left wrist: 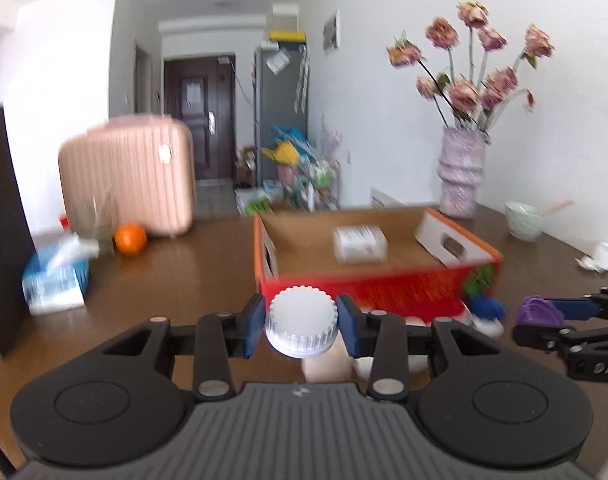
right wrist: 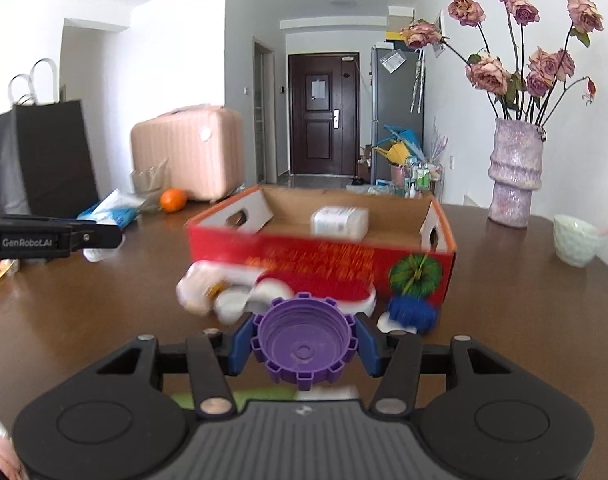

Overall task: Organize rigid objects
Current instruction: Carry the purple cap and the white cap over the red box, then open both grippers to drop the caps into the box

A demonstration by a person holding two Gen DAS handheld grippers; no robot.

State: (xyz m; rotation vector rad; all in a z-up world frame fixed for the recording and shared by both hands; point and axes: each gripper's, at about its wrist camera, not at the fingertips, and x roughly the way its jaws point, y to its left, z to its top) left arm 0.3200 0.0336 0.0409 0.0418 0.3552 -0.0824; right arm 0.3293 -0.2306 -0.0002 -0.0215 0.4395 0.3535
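Observation:
My left gripper (left wrist: 301, 327) is shut on a white ribbed cap (left wrist: 301, 322), held above the brown table in front of the red cardboard box (left wrist: 368, 286). My right gripper (right wrist: 304, 342) is shut on a purple toothed cap (right wrist: 304, 340), hollow side toward the camera; it also shows in the left wrist view (left wrist: 538, 312). The box (right wrist: 324, 260) is open-topped and holds a white packet (right wrist: 340, 220). A blue cap (right wrist: 412, 312) and white caps or lids (right wrist: 232, 300) lie on the table against the box's front wall.
A purple vase of dried roses (right wrist: 514, 172) and a pale green bowl (right wrist: 576, 240) stand at the right. An orange (right wrist: 173, 199), a tissue pack (left wrist: 56, 280), a pink suitcase (left wrist: 128, 176) and a dark paper bag (right wrist: 44, 156) are at the left. Crumpled paper (left wrist: 596, 258) lies far right.

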